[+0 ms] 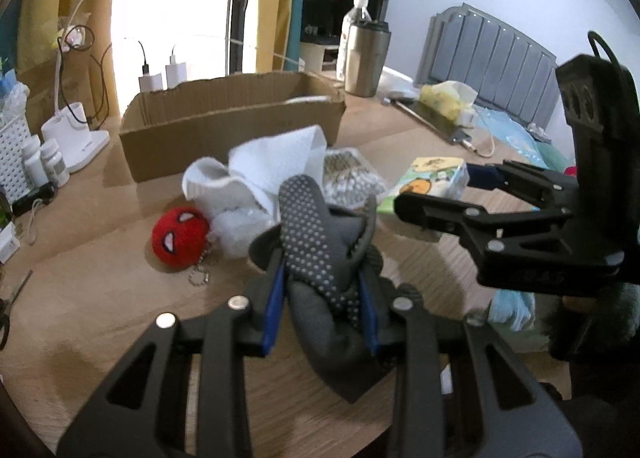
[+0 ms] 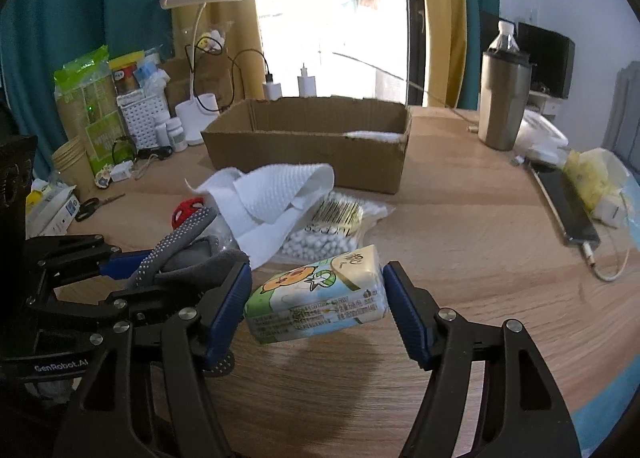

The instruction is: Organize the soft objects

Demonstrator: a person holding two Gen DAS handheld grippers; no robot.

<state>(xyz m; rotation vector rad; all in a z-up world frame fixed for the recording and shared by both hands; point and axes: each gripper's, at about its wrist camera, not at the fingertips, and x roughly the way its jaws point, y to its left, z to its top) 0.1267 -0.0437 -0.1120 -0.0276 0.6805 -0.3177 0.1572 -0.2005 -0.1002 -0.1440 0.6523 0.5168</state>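
My left gripper [image 1: 320, 274] is shut on a grey sock [image 1: 308, 226] with white grip dots, which stands up between the blue pads. The right gripper [image 2: 316, 272] is shut on a small pack of tissues [image 2: 320, 298] with a cartoon print, held just above the wooden table [image 2: 460, 242], where its shadow falls. The two grippers hang side by side. Behind them lie a white towel [image 2: 276, 194], a bag of cotton balls [image 2: 324, 242] and a red Spider-Man plush keychain [image 1: 180, 236]. An open cardboard box [image 2: 304, 146] stands further back with something white in its right corner.
A steel tumbler [image 2: 502, 98] and a water bottle stand at the back right. A phone [image 2: 568, 206] with a cable and a yellow bag lie along the right edge. A white desk lamp [image 2: 192, 114], pill bottles, a white basket and scissors [image 2: 90, 208] crowd the left.
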